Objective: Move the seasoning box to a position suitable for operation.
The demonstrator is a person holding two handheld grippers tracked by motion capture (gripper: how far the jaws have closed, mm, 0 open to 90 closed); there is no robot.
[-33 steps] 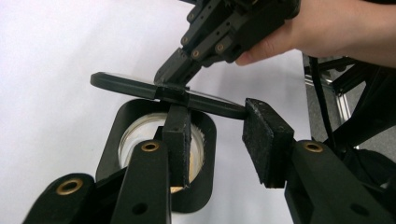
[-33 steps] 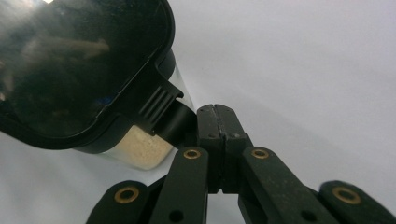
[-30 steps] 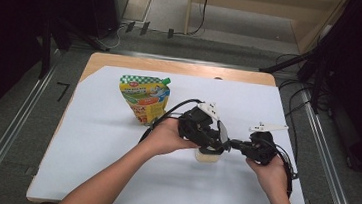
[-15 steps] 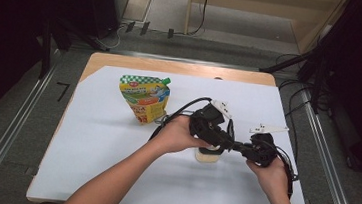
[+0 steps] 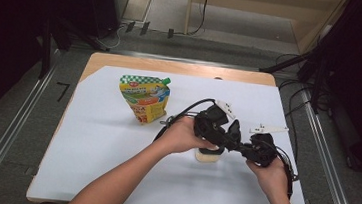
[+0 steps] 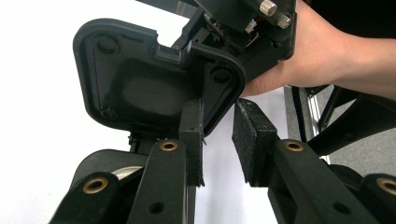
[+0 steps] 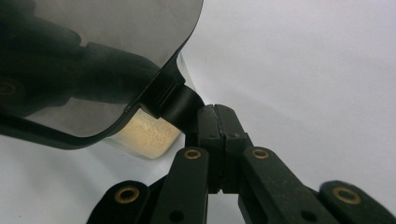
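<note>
Table covered with a white sheet. A small clear container holding pale granular stuff stands near the middle of the table, slightly to the right. It carries a dark hinged lid, swung up and open.

Right gripper: jaws clenched tight, pads pressed together, pinching the tab at the lid's edge. In the right gripper view the tinted lid rises to the upper left of the jaws, and the container with its beige grains shows just below the lid's rim. In the high view this gripper reaches in from the right, with the person's right hand behind it.

Left gripper: jaws have just been closing, yet a gap remains between the pads. The lid's edge lies against the left pad; whether the pads grip it I cannot tell, and the right pad stands free with white sheet showing in the gap. So: released, nothing held. In the high view the left gripper sits directly above the container, left hand wrapped round its body.

A yellow-green pouch stands upright on the sheet, well apart from the container, to the left and farther back.
</note>
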